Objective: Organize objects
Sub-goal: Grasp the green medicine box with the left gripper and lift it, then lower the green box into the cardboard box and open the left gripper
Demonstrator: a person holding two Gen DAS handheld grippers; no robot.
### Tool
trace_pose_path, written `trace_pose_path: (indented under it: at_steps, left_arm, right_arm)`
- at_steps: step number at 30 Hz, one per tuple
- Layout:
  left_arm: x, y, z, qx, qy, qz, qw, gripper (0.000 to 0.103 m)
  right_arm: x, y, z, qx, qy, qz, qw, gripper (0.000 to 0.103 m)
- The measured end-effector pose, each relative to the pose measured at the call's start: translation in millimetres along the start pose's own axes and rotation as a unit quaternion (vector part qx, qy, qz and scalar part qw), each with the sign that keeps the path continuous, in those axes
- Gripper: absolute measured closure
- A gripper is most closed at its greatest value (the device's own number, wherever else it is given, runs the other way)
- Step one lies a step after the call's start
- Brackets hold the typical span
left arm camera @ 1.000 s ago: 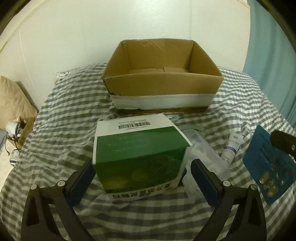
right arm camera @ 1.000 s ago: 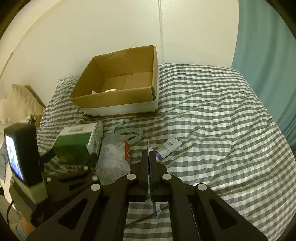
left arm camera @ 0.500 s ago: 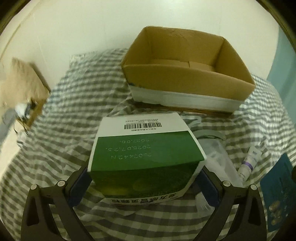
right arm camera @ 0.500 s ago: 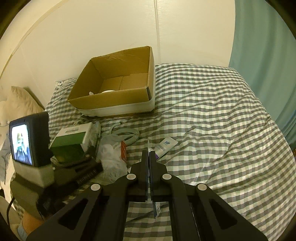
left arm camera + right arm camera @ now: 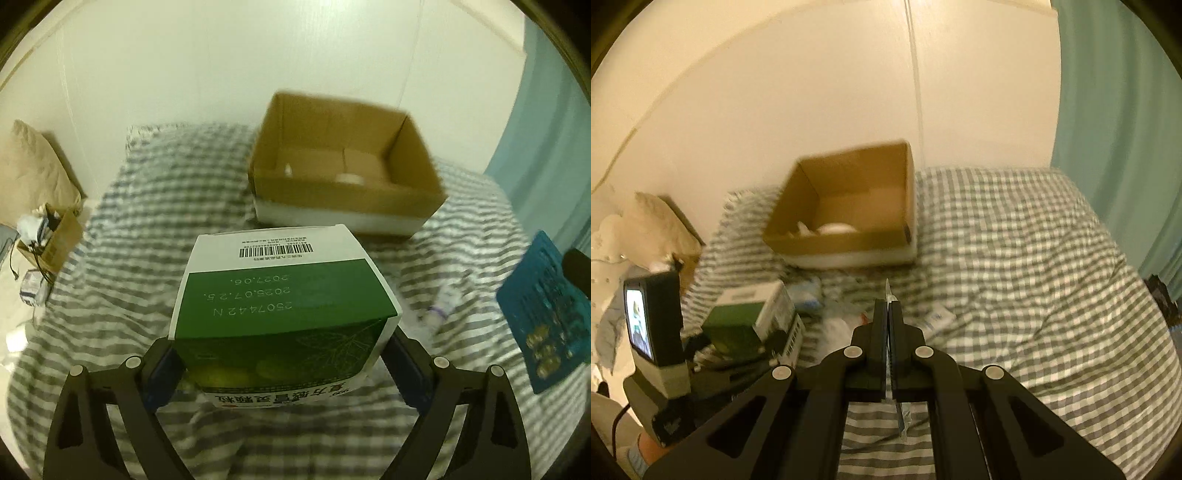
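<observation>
My left gripper (image 5: 282, 363) is shut on a green and white carton (image 5: 284, 299) and holds it above the checked bed. The carton also shows in the right wrist view (image 5: 750, 317). My right gripper (image 5: 888, 314) is shut on a thin blue packet, seen edge-on (image 5: 899, 417); the packet shows flat in the left wrist view (image 5: 539, 317). An open cardboard box (image 5: 347, 166) sits on the bed ahead, with white items inside (image 5: 834, 229).
A small white tube (image 5: 441, 301) and a crumpled plastic bag (image 5: 838, 325) lie on the bed (image 5: 1034, 258). A beige pillow (image 5: 33, 166) and a small cluttered box (image 5: 51, 236) are at the left. A teal curtain (image 5: 1115, 110) hangs at the right.
My left gripper closed on the carton and lifted it off the bed. My right gripper rose with the packet. The cardboard box now looks farther and lower.
</observation>
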State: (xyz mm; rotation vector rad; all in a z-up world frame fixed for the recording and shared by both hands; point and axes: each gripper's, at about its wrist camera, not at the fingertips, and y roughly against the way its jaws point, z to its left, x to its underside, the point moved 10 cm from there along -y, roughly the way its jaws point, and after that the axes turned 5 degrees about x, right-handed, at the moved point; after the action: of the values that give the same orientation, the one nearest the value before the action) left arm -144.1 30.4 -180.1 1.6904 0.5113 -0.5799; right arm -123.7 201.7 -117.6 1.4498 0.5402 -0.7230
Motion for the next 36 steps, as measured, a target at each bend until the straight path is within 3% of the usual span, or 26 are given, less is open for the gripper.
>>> trace_pose_path:
  at_steps: [8, 15, 20, 24, 32, 36]
  left_arm:
    - [-84.3, 87.5, -1.9, 0.019, -0.038, -0.074, 0.9963, 0.008]
    - [-169.0, 108.5, -14.4, 0.013, -0.094, -0.129, 0.9871, 0.007]
    - [-202.0, 70.0, -29.7, 0.012, -0.109, -0.129, 0.9855, 0.007]
    - [-205.3, 24.5, -39.2, 0.003, -0.135, -0.122, 0.9833, 0.007]
    - [-189.1, -78.3, -28.2, 0.003, -0.141, -0.078, 0.9869, 0.007]
    - [-185.1, -94.5, -26.1, 0.003, -0.146, -0.085, 0.9856, 0.006]
  right_arm:
    - [-58.1, 64.6, 34.3, -0.040, 0.009, -0.070, 0.997, 0.102]
    - [-138.5, 90.2, 57.8, -0.056, 0.029, -0.132, 0.989, 0.102]
    - [-189.5, 61.6, 65.7, -0.060, 0.031, -0.144, 0.987, 0.102]
    - [-203.6, 15.1, 61.9, -0.054, 0.030, -0.132, 0.989, 0.102]
    - [-183.8, -104.5, 49.5, -0.060, 0.005, -0.056, 0.997, 0.102]
    - [-172.2, -139.7, 49.6, -0.066, 0.003, -0.031, 0.997, 0.102]
